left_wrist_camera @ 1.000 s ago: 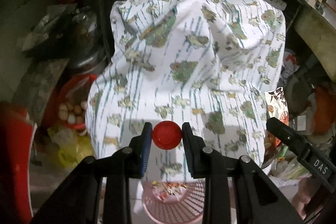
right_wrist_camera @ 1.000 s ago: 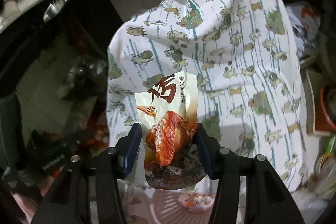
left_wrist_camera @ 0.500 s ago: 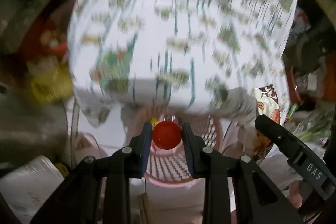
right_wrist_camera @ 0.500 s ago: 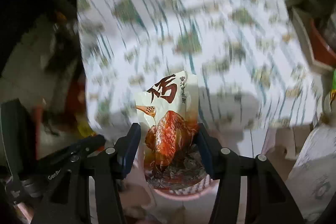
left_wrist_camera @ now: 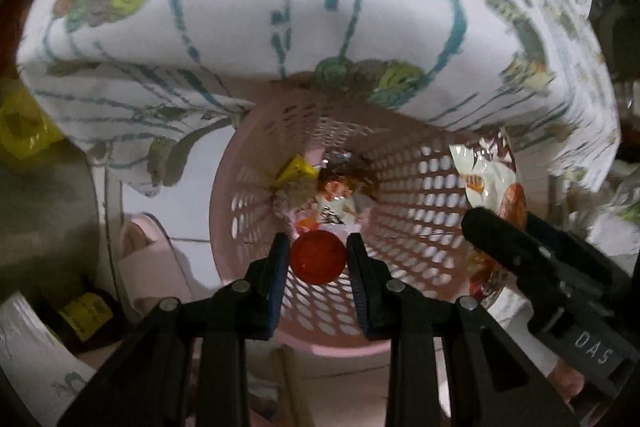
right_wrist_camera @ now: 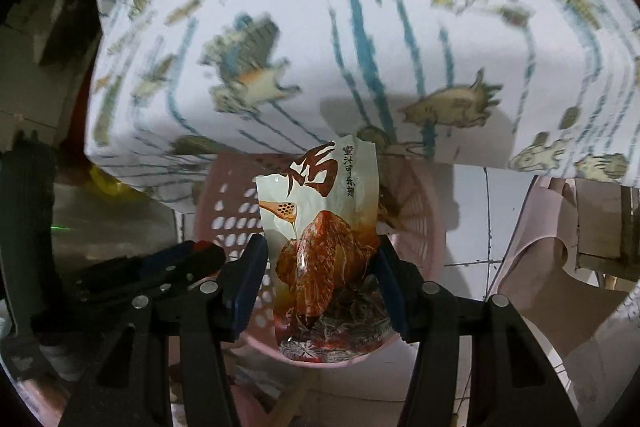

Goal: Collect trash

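Observation:
My left gripper (left_wrist_camera: 318,243) points straight down over the mouth of a pink perforated basket (left_wrist_camera: 420,187) and is shut on a red bottle cap (left_wrist_camera: 318,259). Wrappers and scraps (left_wrist_camera: 332,187) lie at the basket's bottom. My right gripper (right_wrist_camera: 319,247) holds a snack wrapper (right_wrist_camera: 324,235) printed with glazed meat upright above the same basket (right_wrist_camera: 228,211). Its jaws are opening, and the wrapper still sits between the pads. That wrapper (left_wrist_camera: 492,179) also shows at the basket's right rim in the left wrist view.
A table draped in a white cloth with animal prints (left_wrist_camera: 320,7) overhangs the basket's far side. A yellow bag (left_wrist_camera: 24,135) lies to the left. A pale pink plastic stool (right_wrist_camera: 540,251) stands on the tiled floor (right_wrist_camera: 472,211) to the right.
Both grippers have dropped from above the table down to the basket mouth and tilted downward. The cap and the wrapper came along in the jaws.

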Demonstrator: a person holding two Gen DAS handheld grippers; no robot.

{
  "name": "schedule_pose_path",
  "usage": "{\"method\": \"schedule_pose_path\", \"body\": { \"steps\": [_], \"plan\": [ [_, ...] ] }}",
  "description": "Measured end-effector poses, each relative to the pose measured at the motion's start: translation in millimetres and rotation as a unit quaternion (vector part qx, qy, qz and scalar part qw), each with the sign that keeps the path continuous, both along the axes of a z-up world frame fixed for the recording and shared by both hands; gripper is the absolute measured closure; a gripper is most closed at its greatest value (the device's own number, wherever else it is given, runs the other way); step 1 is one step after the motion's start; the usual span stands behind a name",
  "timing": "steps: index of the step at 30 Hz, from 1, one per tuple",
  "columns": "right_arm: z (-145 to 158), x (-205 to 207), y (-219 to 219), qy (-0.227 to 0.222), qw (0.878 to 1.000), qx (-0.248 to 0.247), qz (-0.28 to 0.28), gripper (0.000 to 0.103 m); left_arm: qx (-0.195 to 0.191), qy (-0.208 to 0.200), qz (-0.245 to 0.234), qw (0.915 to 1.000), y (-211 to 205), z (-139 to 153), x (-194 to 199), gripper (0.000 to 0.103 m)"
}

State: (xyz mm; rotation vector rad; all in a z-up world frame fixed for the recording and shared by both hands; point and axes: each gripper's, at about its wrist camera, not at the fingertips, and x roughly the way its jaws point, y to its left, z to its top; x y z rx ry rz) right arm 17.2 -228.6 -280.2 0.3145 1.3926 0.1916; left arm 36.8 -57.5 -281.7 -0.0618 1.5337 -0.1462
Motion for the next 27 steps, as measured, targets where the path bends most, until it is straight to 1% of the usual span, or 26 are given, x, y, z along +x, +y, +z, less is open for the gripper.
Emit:
{"method": "schedule_pose_path", "body": {
  "steps": [1,3,4,7,10,11,12,13,15,17,20,23,25,27],
  "plan": [
    [-6,2,0,0.002,1.000,0.000,-0.003,0.045,0.006,-0.004,-0.009,0.9999,-2,-3,-1,0.076],
    [-18,6,1,0.007,1.000,-0.001,-0.010,0.044,0.017,-0.008,-0.018,0.9997,-5,-6,0,0.061],
    [-23,8,2,0.008,1.000,-0.003,-0.013,0.043,0.023,-0.012,-0.019,0.9995,-5,-7,0,0.049],
    [-36,14,1,0.015,0.999,-0.016,-0.027,0.040,0.039,-0.028,-0.036,0.9982,-8,-8,0,0.047],
    [-49,17,2,0.027,0.999,-0.014,-0.031,0.039,0.046,-0.030,-0.039,0.9977,-10,-11,-1,0.041],
    [-51,16,3,0.030,0.999,-0.014,-0.031,0.037,0.048,-0.031,-0.038,0.9976,-10,-11,0,0.040],
    [-52,16,4,0.029,0.999,-0.015,-0.030,0.033,0.050,-0.032,-0.037,0.9976,-11,-11,1,0.039],
    [-51,16,5,0.028,0.999,-0.017,-0.030,0.032,0.051,-0.032,-0.035,0.9976,-11,-12,1,0.036],
    [-46,15,5,0.025,0.999,-0.026,-0.025,0.028,0.055,-0.035,-0.029,0.9975,-8,-9,1,0.036],
    [-34,14,6,0.020,0.999,-0.044,-0.019,0.028,0.056,-0.043,-0.021,0.9972,-5,2,-1,0.035],
    [-4,12,1,0.005,0.998,-0.058,-0.021,0.028,0.048,-0.075,-0.010,0.9960,1,30,-5,0.035],
    [38,12,2,-0.030,0.997,-0.070,-0.015,0.028,0.047,-0.118,-0.004,0.9919,1,68,-8,0.033],
    [69,11,2,-0.058,0.995,-0.085,-0.011,0.027,0.050,-0.149,0.005,0.9875,3,96,-10,0.033],
    [101,11,-4,-0.089,0.992,-0.087,-0.014,0.022,0.050,-0.175,0.011,0.9832,8,120,-12,0.031]
  ]
}}
